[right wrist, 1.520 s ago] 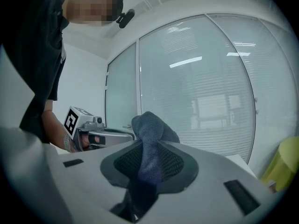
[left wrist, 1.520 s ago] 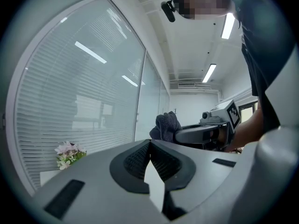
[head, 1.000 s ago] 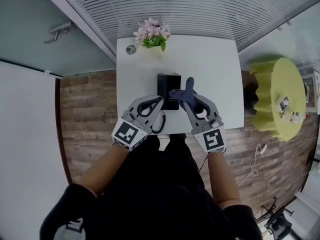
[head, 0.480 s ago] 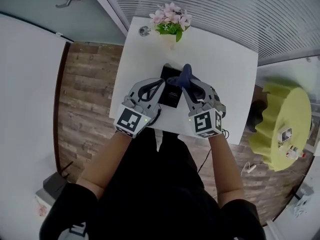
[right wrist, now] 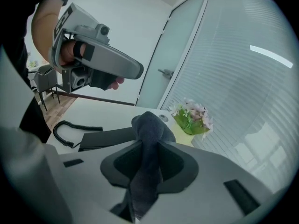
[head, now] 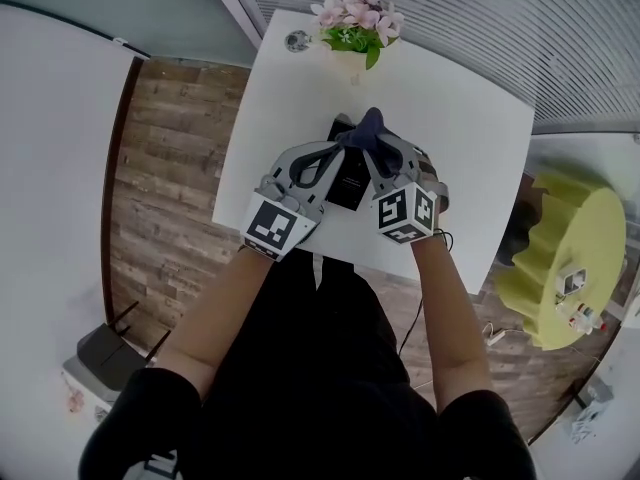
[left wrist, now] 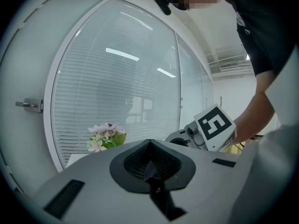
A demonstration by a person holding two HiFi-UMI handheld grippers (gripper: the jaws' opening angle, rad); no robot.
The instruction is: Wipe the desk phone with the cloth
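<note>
The right gripper (right wrist: pixel 147 148) is clamped shut on a dark cloth (right wrist: pixel 149 125), whose bunched end pokes past the jaws over the far end of the desk phone (right wrist: pixel 105 138); contact cannot be confirmed. The phone sits just below and left of the cloth, its long axis running away from the person. The left gripper (left wrist: pixel 150 146), jaws together and empty, hangs above the phone's left side.

Dark blue-grey cloth (right wrist: pixel 149 129), black desk phone (head: pixel 349 182), white table (head: pixel 460 138), pink-and-white flowers (head: pixel 357 14), brown wood-plank floor (head: pixel 170 168)
</note>
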